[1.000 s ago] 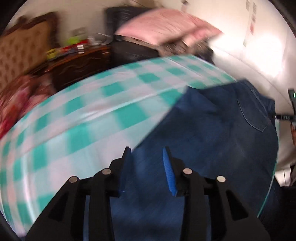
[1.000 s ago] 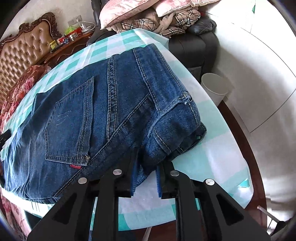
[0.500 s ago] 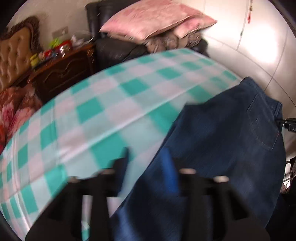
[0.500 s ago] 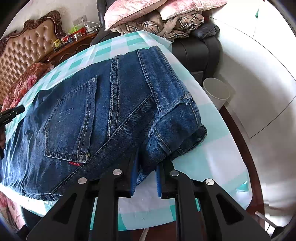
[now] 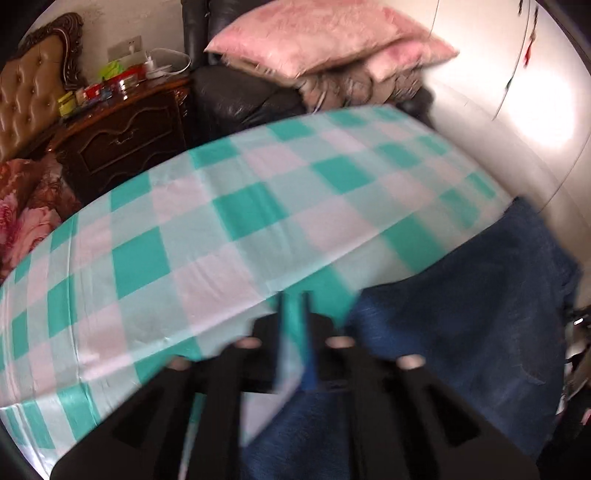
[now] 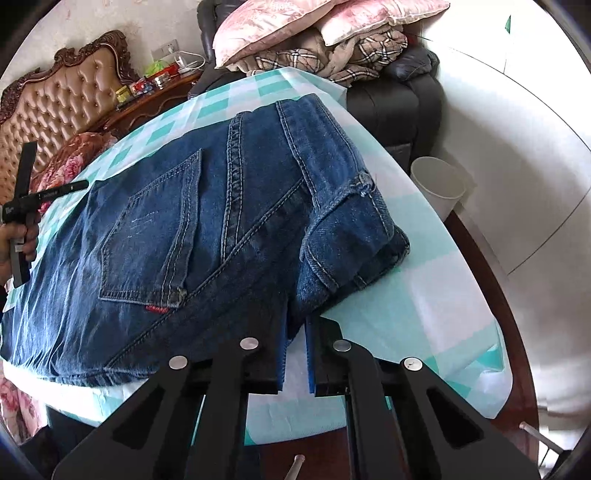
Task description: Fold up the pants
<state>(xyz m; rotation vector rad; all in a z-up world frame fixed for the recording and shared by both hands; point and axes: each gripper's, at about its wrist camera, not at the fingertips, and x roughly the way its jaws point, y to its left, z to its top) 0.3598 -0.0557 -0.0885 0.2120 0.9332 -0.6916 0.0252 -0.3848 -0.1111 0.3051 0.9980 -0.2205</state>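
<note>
Dark blue jeans [image 6: 221,206] lie folded on a table under a teal-and-white checked cloth [image 6: 424,295], back pocket facing up. My right gripper [image 6: 297,332] is shut on the near edge of the jeans, below the waistband corner. In the blurred left wrist view the jeans [image 5: 480,332] lie off to the right. My left gripper [image 5: 295,317] hovers over the checked cloth [image 5: 221,221]. Its jaws are closing, and only cloth shows between them. A hand [image 6: 18,240] holding that gripper shows at the left edge of the right wrist view.
A black armchair [image 6: 399,103] piled with pink pillows [image 5: 314,33] and blankets stands behind the table. A white bin [image 6: 437,184] sits on the floor to the right. A dark wood nightstand [image 5: 125,133], a tufted headboard [image 6: 74,96] and floral bedding [image 5: 26,221] are to the left.
My left gripper has slid left, off the jeans and over the checked cloth, and its jaws have narrowed. The right gripper has stayed in place and closed tighter on the denim.
</note>
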